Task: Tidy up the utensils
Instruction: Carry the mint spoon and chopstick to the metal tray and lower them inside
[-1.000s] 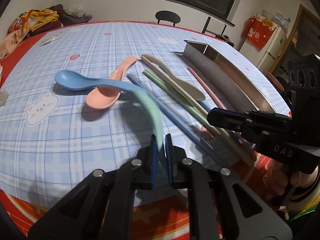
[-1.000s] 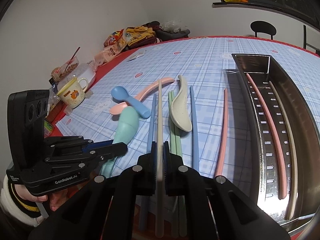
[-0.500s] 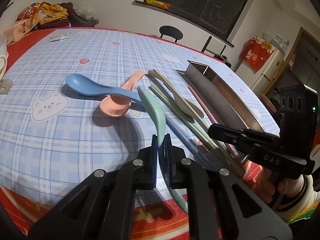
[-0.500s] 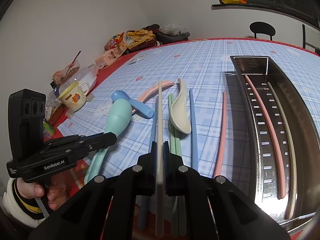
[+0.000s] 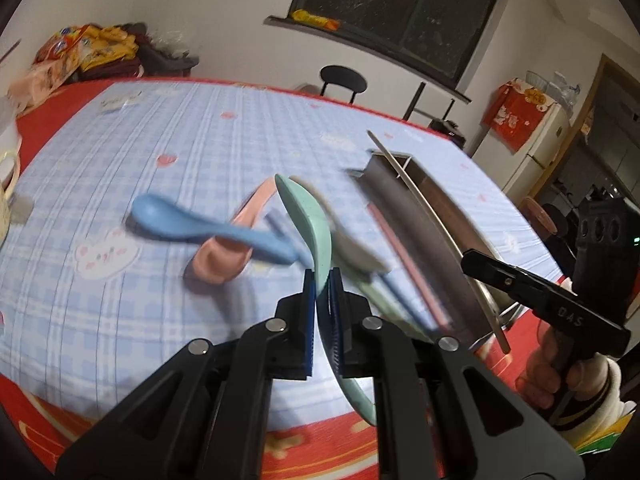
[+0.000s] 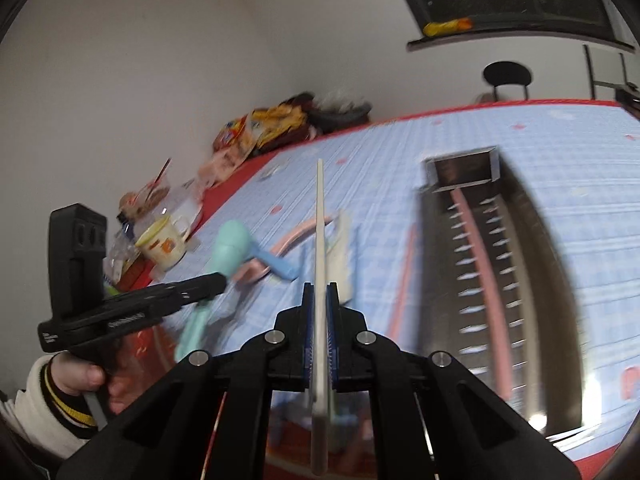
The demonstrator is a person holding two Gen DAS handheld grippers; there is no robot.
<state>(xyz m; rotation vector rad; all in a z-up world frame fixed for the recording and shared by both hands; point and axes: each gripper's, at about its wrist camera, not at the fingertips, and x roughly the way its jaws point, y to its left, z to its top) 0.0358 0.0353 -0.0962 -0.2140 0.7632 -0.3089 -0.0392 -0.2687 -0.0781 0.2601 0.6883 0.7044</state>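
My left gripper [image 5: 322, 276] is shut on the handle of a mint green spoon [image 5: 308, 220], held above the table with its bowl pointing away. My right gripper [image 6: 319, 288] is shut on a beige chopstick [image 6: 320, 220] that sticks up and forward, also off the table. In the left wrist view that chopstick [image 5: 420, 208] crosses in front of the long steel tray [image 5: 424, 240]. A blue spoon [image 5: 192, 226], a pink spoon [image 5: 224, 260], a beige spoon and several chopsticks lie on the checked cloth. The tray [image 6: 532, 280] holds a pink chopstick [image 6: 480, 272].
A cream mug [image 6: 164, 244] and snack packets [image 6: 260, 128] stand along the table's left and far edge. A pink chopstick [image 6: 404, 276] lies on the cloth beside the tray. Black chairs [image 5: 342, 80] stand beyond the far edge, and the table's red border runs near me.
Both grippers have risen from the table. The green spoon came up off the blue spoon. The beige chopstick left the row of chopsticks and tilted upward, shifting toward the tray.
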